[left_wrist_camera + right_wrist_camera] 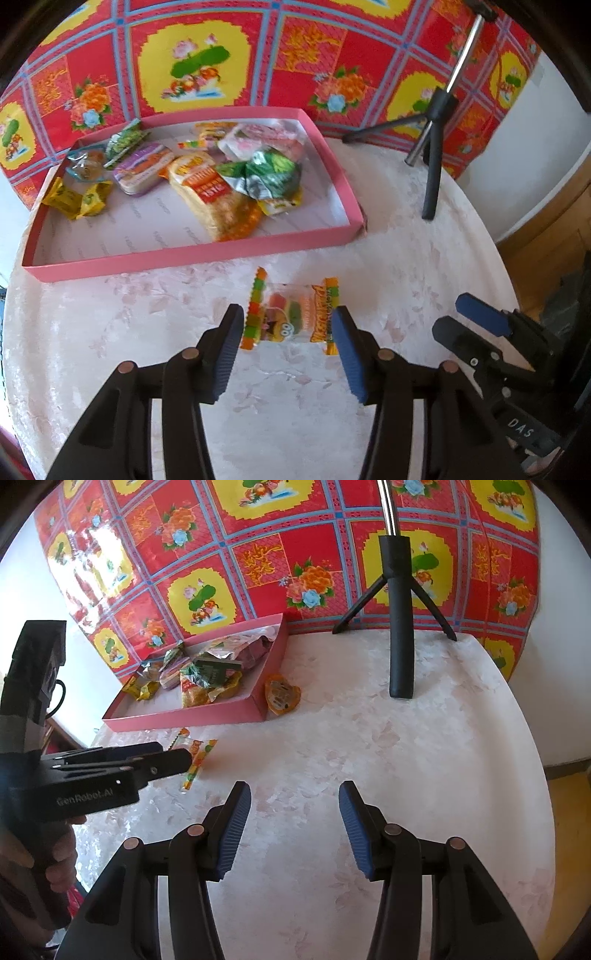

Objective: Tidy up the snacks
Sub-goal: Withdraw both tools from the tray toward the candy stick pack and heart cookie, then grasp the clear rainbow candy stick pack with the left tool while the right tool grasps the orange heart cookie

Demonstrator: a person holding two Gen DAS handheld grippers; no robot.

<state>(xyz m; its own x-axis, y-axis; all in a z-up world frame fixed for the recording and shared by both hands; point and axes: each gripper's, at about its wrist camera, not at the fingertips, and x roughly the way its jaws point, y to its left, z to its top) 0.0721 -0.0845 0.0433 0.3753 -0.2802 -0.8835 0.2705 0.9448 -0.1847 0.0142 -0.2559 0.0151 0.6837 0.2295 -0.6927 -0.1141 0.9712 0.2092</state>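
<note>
Left gripper is hovering over the gummy packet, fingers spread either side of it, not yet pinching; the packet is lying on the table just outside the pink box front wall. Come straight down, pinch the clear middle, not the crimped ends. Right gripper is idling, fingers spread, empty.

A pale table with a faint floral pattern stands against a red sheet of blue-lined squares with yellow flower panels. A black tripod stands at the table's far edge. Behind are white wall and, lower right, wooden floor; daylight glares on the sheet.
</note>
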